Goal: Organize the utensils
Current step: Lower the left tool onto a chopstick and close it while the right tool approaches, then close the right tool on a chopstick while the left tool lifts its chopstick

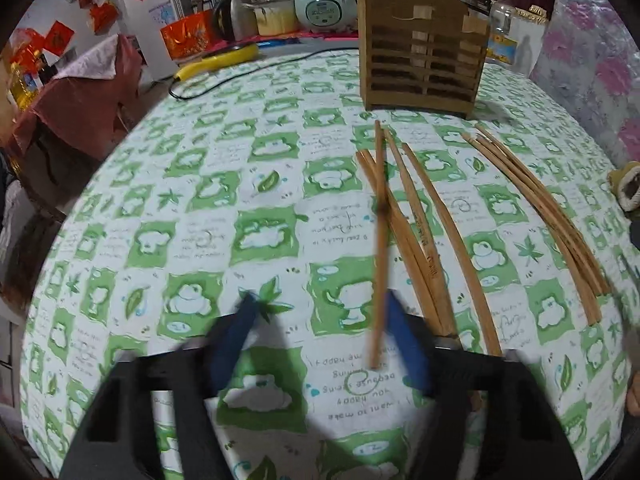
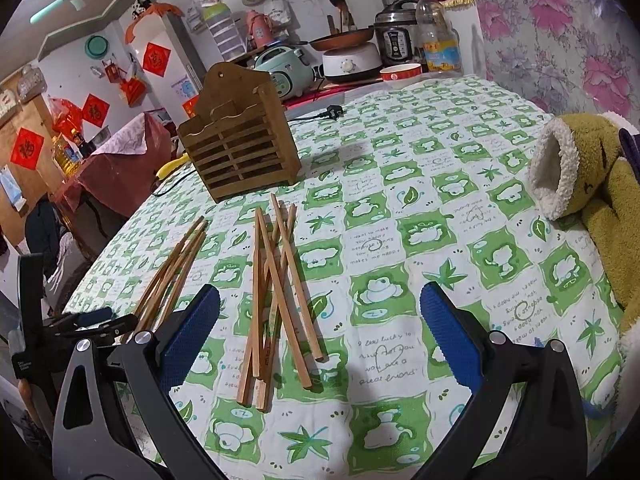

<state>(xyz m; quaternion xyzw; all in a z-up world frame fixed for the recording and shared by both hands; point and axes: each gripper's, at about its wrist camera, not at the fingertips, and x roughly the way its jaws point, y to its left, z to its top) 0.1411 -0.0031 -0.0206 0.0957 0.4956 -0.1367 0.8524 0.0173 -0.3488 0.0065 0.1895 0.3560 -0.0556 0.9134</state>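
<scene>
A slatted wooden utensil holder (image 1: 420, 44) stands upright at the far side of the table; it also shows in the right wrist view (image 2: 240, 140). Two loose bundles of wooden chopsticks lie in front of it: one in the middle (image 1: 420, 236) (image 2: 276, 300) and one to its side (image 1: 536, 216) (image 2: 172, 272). My left gripper (image 1: 320, 320) is open, blurred, low over the cloth. One blurred chopstick (image 1: 380, 240) lies between its blue fingers (image 1: 404, 336), close to the right one and not gripped. My right gripper (image 2: 320, 316) is open and empty, just right of the middle bundle.
The table has a green and white patterned cloth (image 2: 400, 208). An olive plush slipper (image 2: 580, 168) lies at the right edge. A yellow tool with a black cord (image 1: 216, 62) lies at the far left. Cookers and a bottle stand on a counter behind.
</scene>
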